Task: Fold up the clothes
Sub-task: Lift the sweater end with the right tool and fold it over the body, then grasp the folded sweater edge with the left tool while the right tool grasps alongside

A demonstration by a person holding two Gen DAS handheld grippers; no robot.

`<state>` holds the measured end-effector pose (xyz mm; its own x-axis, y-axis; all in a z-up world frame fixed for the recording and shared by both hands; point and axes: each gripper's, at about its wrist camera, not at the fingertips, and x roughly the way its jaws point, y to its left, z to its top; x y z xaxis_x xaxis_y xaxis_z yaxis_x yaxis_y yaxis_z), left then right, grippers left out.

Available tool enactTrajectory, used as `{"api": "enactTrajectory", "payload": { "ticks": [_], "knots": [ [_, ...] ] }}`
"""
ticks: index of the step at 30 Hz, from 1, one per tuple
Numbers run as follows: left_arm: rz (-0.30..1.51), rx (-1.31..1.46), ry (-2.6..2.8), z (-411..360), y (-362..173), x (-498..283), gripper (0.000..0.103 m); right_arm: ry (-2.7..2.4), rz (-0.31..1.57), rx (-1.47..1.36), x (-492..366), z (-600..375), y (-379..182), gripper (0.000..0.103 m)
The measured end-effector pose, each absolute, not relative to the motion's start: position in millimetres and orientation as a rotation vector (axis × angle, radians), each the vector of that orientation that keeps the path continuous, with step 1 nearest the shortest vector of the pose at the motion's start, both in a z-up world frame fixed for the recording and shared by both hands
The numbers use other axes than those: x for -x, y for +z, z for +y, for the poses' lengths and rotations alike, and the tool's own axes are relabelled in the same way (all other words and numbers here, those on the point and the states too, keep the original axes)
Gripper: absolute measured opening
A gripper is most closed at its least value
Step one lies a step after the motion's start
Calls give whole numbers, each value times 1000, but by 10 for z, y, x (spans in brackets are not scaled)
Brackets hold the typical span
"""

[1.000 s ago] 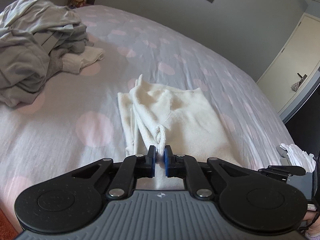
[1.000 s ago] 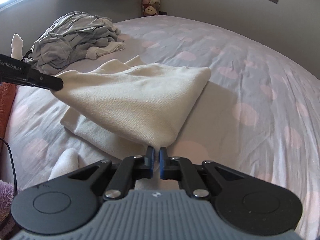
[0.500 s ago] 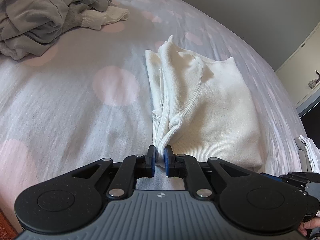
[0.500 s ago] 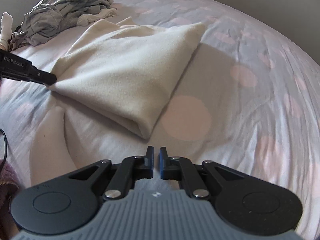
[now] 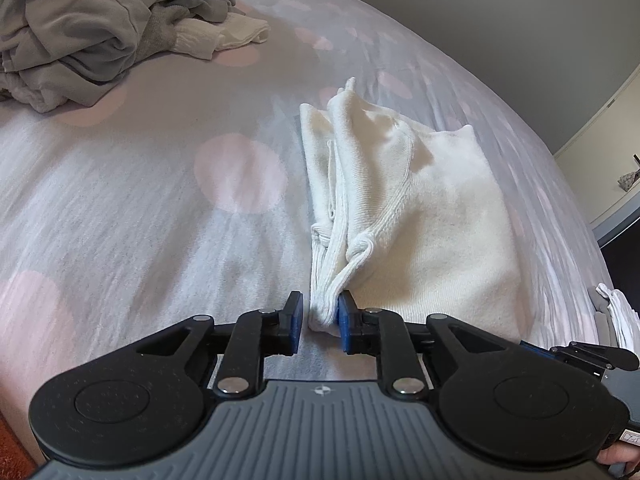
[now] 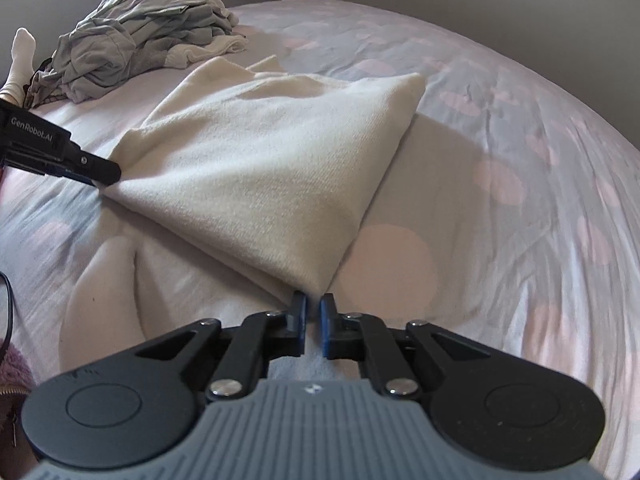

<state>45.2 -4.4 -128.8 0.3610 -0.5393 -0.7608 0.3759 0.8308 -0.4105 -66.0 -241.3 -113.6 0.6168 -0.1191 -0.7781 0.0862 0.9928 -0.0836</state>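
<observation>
A folded cream sweater (image 5: 436, 216) lies mid-bed (image 5: 120, 208). The left claw (image 5: 319, 322), jaws just parted, loosely brackets its bunched corner; the right claw (image 6: 313, 320), nearly closed, holds nothing.

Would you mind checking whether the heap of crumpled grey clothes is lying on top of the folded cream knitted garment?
No, the heap of crumpled grey clothes lies apart from the folded cream knitted garment, with bedsheet between them.
</observation>
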Motion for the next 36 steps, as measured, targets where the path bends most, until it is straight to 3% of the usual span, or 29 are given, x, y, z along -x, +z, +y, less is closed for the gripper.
{"api": "enactTrajectory", "payload": {
  "ticks": [1,3,12,16,25,36],
  "knots": [
    [1055,174,-589,-31,-1270,-456,29,-119,911,30,683,-2431,-1145,4],
    [1062,176,-582,4,-1219,-456,31,-125,918,14,755,-2486,-1133,4],
    [926,130,-614,-73,-760,-621,64,-191,839,-92,738,-2790,-833,10],
    [908,122,-626,-252,-737,-902,72,-176,789,-184,586,-2934,-746,44],
    [1028,272,-656,-455,-1163,-1500,73,-135,747,-332,289,-3198,-785,55],
    [1016,296,-730,-583,-1441,-1847,71,-58,748,-582,-214,-3619,-1081,56]
  ]
}}
